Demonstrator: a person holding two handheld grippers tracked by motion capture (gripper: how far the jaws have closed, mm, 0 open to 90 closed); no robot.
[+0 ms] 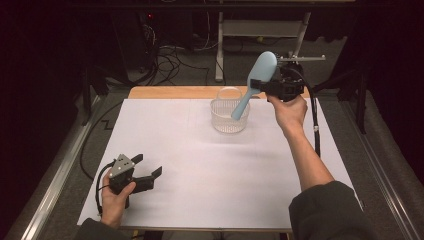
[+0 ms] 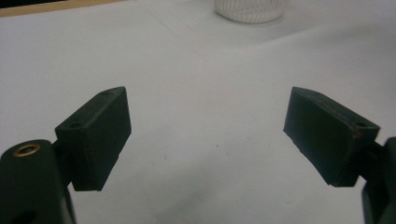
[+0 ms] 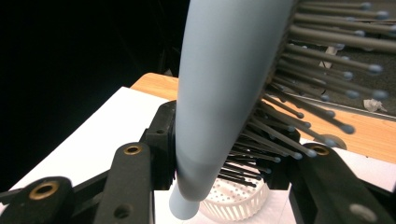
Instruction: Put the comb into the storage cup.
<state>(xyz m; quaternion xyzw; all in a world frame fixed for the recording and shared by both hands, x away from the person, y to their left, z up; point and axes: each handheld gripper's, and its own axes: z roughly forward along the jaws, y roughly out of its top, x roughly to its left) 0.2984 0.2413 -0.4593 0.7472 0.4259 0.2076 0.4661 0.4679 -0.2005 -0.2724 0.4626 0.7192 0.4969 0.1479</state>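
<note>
High view: the right tool (image 1: 272, 89) clamps a pale blue plastic hairbrush (image 1: 256, 82) right of frame centre, handle tip inside the white perforated plastic basket (image 1: 229, 122); lower it straight, handle first. Left tool (image 1: 145, 170) rests wide open, empty, on the worktop (image 1: 200, 175).

matt blue plastic hairbrush (image 1: 256, 83); white perforated plastic basket (image 1: 229, 116); wood tabletop (image 1: 170, 92).

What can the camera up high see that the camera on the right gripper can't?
High view alone: the person's two hands, the left gripper with its jaws open near the table's front, and the floor cables. Right gripper view alone: the hairbrush's bristles close up, round tips and all. Both share the blue hairbrush clamped in the right gripper, handle pointing down into the white basket, and the white table.
</note>
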